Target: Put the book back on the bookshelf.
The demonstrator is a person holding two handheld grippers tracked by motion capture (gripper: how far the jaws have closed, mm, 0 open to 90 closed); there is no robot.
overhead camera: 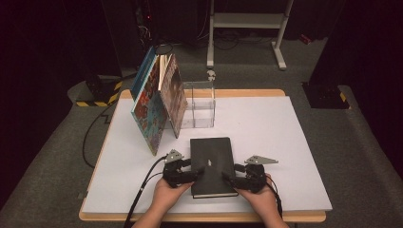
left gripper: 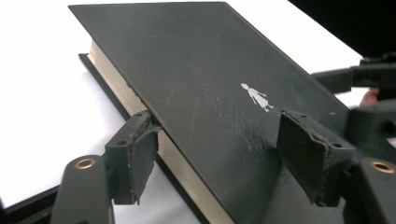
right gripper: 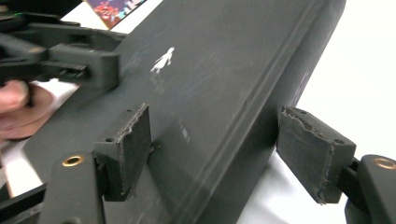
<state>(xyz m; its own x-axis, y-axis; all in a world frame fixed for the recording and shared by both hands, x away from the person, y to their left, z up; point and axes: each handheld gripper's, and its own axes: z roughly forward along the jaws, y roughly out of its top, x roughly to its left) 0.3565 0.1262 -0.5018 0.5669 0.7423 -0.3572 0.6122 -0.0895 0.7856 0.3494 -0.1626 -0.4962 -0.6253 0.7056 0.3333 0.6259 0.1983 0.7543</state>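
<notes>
White laminate covers the wide table (overhead camera: 294, 156) on which a black hardcover book with a small white figure on its cover (overhead camera: 212, 164) lies flat near the person's edge, just in front of a clear plastic bookstand (overhead camera: 199, 107). Left of that bookstand, two colourful illustrated books (overhead camera: 159, 102) lean upright against each other. At the black book's near end, the left gripper (overhead camera: 198, 174) reaches in from its page-edge side and the right gripper (overhead camera: 227, 179) from its spine side. In the left gripper view, the jaws straddle the front cover's edge, one pad (left gripper: 140, 156) below beside the cream pages, the other above the cover, and no pad presses. In the right gripper view, the jaws stand apart across the spine, one over the cover, one off to the side, gripping nothing. By the look of it, this is the approach to a two-handed pickup. The next move likely calls for both sets of jaws to close squarely on the black book before any lift toward the bookstand.
</notes>
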